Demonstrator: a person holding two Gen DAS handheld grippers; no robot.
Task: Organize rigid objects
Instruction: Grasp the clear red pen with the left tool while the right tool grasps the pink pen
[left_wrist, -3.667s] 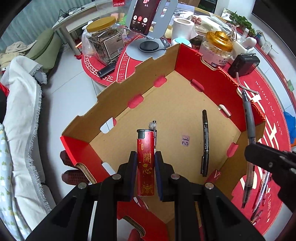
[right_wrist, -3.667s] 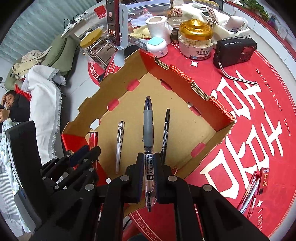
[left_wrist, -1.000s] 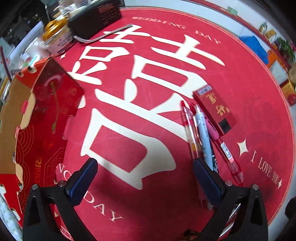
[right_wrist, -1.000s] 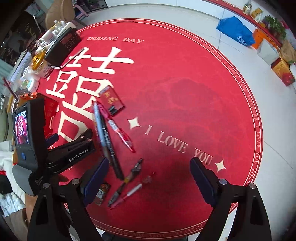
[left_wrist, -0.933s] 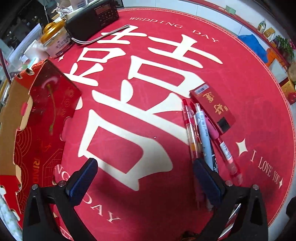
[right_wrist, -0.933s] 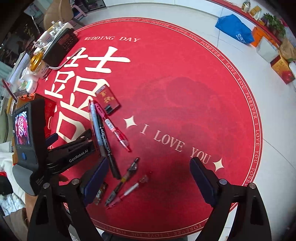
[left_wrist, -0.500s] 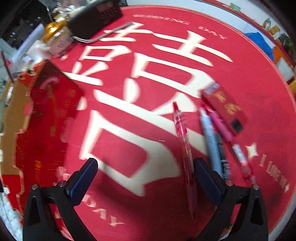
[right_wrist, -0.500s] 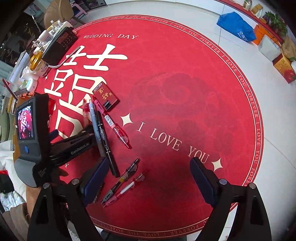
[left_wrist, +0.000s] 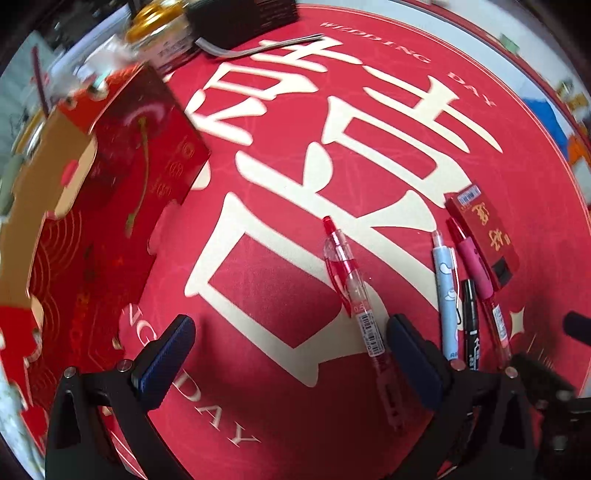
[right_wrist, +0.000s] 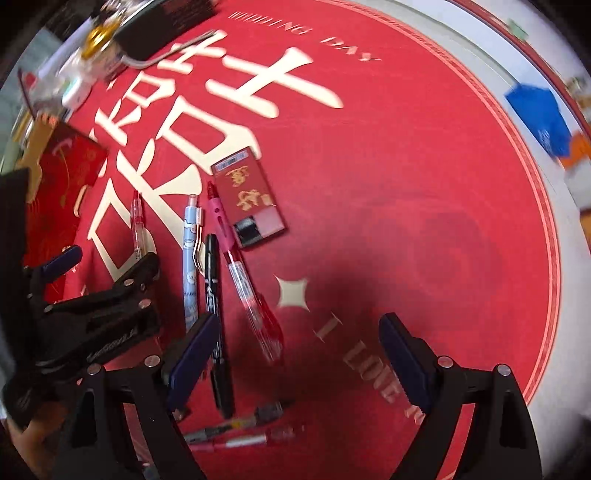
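Both grippers are open and empty over the red round mat. My left gripper (left_wrist: 290, 349) hovers low with a clear red pen (left_wrist: 351, 291) just inside its right finger. A light blue pen (left_wrist: 447, 295), a black marker (left_wrist: 471, 325), a pink pen (left_wrist: 480, 273) and a red flat pack (left_wrist: 484, 236) lie to the right. My right gripper (right_wrist: 295, 354) is above the pink pen (right_wrist: 243, 273), with the black marker (right_wrist: 216, 314), blue pen (right_wrist: 190, 254) and red pack (right_wrist: 247, 203) ahead. The red cardboard box (left_wrist: 110, 177) stands at the left.
Two more pens (right_wrist: 240, 424) lie near the right gripper's base. A gold-lidded jar (left_wrist: 159, 40) and a black radio (left_wrist: 240, 18) stand at the back left. The left gripper's body (right_wrist: 92, 306) sits at the left of the right wrist view. The mat's edge (right_wrist: 546, 206) curves at right.
Both grippers have dropped lower toward the pens since the earlier frames. The red pen now lies apart from the other pens, beside the left gripper's right finger.
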